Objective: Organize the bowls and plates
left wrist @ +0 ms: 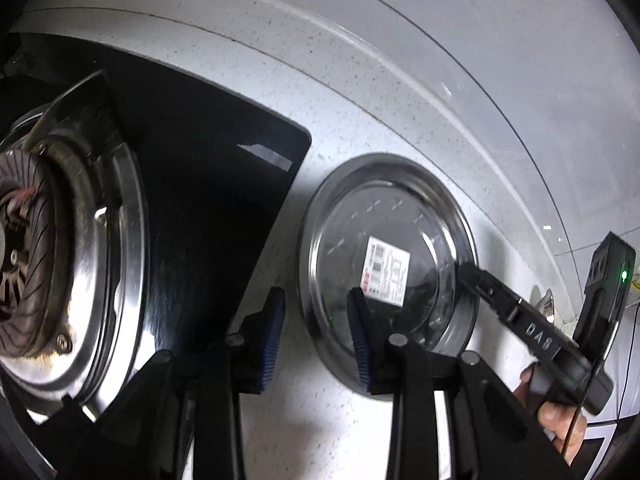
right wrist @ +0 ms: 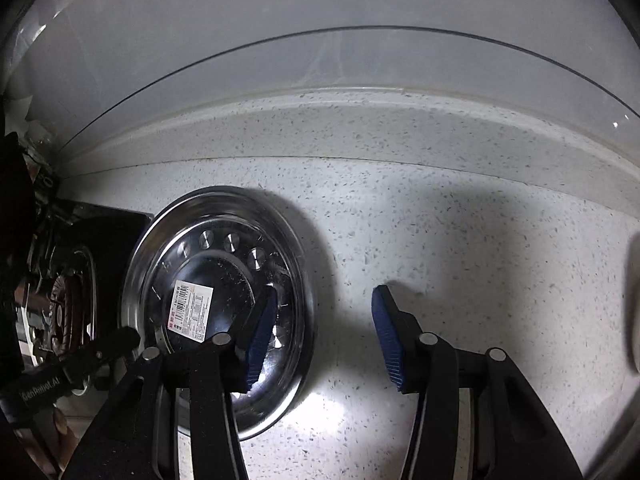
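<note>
Fingers (left wrist: pixel 276 336) of both grippers spread, empty; right fingers (right wrist: pixel 262 328) partly hide plate (right wrist: pixel 218 308).

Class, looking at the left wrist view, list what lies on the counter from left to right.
Round metal gas burner → black glass stovetop → round stainless steel plate with a white barcode label → the right tool reaching in over the plate's right rim.

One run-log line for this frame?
left claw: open | right claw: open | steel plate: on countertop, beside stove
</note>
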`<action>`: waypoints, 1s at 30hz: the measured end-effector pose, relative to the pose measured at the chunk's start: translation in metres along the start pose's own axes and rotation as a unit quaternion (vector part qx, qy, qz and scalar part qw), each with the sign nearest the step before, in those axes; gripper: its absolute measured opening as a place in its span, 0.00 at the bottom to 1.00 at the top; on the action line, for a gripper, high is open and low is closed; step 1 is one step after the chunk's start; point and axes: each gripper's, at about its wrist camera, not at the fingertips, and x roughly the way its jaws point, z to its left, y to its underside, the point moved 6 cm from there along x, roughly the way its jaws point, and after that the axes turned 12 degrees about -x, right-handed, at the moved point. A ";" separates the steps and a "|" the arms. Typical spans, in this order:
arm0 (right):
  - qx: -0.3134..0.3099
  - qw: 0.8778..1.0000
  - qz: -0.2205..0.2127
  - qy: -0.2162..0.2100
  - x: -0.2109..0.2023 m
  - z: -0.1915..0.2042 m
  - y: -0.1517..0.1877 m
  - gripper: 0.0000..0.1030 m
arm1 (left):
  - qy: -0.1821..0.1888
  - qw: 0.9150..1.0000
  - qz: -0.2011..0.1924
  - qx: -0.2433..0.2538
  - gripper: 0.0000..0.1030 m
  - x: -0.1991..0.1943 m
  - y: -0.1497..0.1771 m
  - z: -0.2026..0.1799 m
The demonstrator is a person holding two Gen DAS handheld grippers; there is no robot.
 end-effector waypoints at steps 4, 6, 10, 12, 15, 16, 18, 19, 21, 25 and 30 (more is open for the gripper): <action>-0.019 1.000 0.002 0.003 0.000 0.009 0.000 0.16 | 0.017 1.000 -0.003 0.004 0.27 0.000 -0.013 -0.003; -0.030 1.000 0.001 -0.003 0.002 0.016 -0.001 0.09 | 0.011 1.000 -0.009 0.013 0.19 0.004 -0.013 -0.004; -0.040 0.999 -0.004 0.017 -0.004 0.016 -0.003 0.09 | 0.016 1.000 -0.015 0.015 0.14 0.000 -0.011 -0.005; -0.039 0.999 -0.015 0.018 -0.016 0.017 -0.001 0.09 | 0.018 0.999 -0.023 0.028 0.14 -0.010 -0.007 -0.010; -0.047 0.998 -0.031 0.025 -0.045 0.021 0.006 0.09 | 0.031 0.998 -0.031 0.039 0.14 -0.037 0.002 -0.015; -0.049 0.998 -0.037 0.028 -0.060 0.024 0.008 0.09 | 0.036 0.998 -0.034 0.044 0.14 -0.047 0.006 -0.018; -0.050 0.997 -0.051 0.027 -0.085 0.026 0.015 0.09 | 0.047 0.996 -0.042 0.058 0.14 -0.069 0.018 -0.023; -0.051 0.997 -0.057 0.026 -0.100 0.029 0.023 0.09 | 0.052 0.996 -0.044 0.064 0.14 -0.079 0.027 -0.025; -0.051 0.996 -0.069 0.026 -0.126 0.032 0.037 0.09 | 0.063 0.994 -0.043 0.079 0.14 -0.102 0.052 -0.028; -0.048 0.995 -0.079 0.035 -0.172 0.035 0.082 0.09 | 0.079 0.991 -0.025 0.109 0.14 -0.131 0.108 -0.028; -0.029 0.996 -0.075 0.043 -0.225 0.032 0.163 0.09 | 0.112 0.982 0.022 0.152 0.14 -0.160 0.189 -0.025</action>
